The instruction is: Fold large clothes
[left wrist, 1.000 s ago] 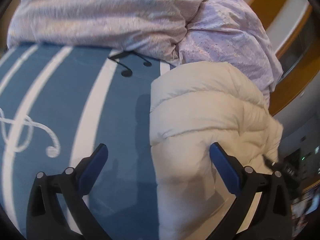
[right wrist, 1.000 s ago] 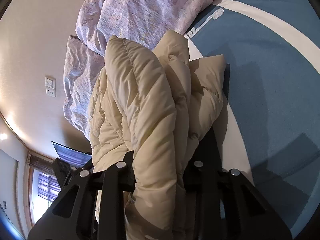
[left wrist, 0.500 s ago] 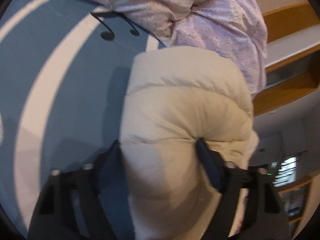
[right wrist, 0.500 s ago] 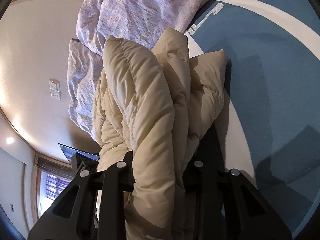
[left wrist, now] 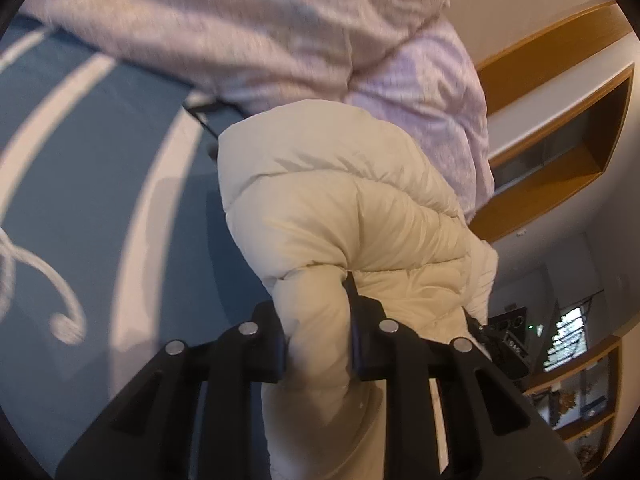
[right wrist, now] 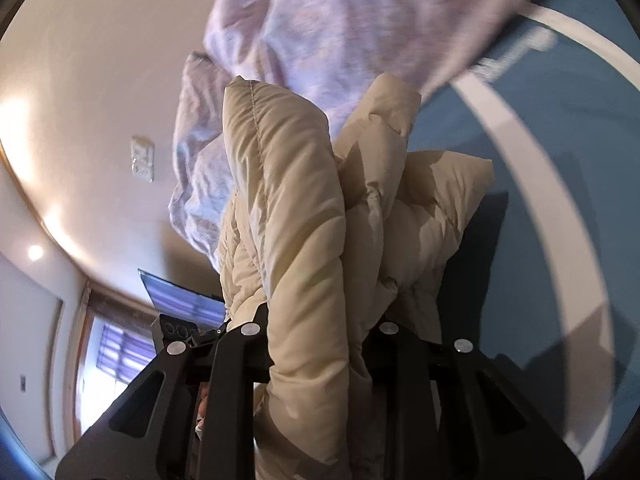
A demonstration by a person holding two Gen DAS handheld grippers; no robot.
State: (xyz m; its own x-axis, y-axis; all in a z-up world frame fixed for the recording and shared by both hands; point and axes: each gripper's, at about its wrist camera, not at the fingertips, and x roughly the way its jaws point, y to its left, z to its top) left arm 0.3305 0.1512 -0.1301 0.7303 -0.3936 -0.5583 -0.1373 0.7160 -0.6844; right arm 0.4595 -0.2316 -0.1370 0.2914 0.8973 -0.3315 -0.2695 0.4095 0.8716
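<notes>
A cream puffer jacket (left wrist: 340, 208) lies bunched on a blue bedspread with white stripes (left wrist: 100, 160). My left gripper (left wrist: 316, 312) is closing, and its pads squeeze a puffy fold at the jacket's near end. In the right wrist view the same jacket (right wrist: 288, 200) hangs in thick folds, lifted off the bedspread (right wrist: 560, 220). My right gripper (right wrist: 320, 320) is also closing tighter, with a thick roll of the jacket clamped between its fingers. The padding hides the fingertips of both grippers.
A crumpled lilac duvet (left wrist: 240, 32) is heaped right behind the jacket, also seen in the right view as a duvet (right wrist: 320, 20). Wooden wall shelves (left wrist: 560, 100) stand to the right. A wall switch (right wrist: 142, 159), a dark screen (right wrist: 180, 300) and a window (right wrist: 116, 352) lie beyond the bed.
My left gripper moved forward onto the jacket's fold and went from wide open to pinching it. The right gripper kept its hold and rose a little with the jacket.
</notes>
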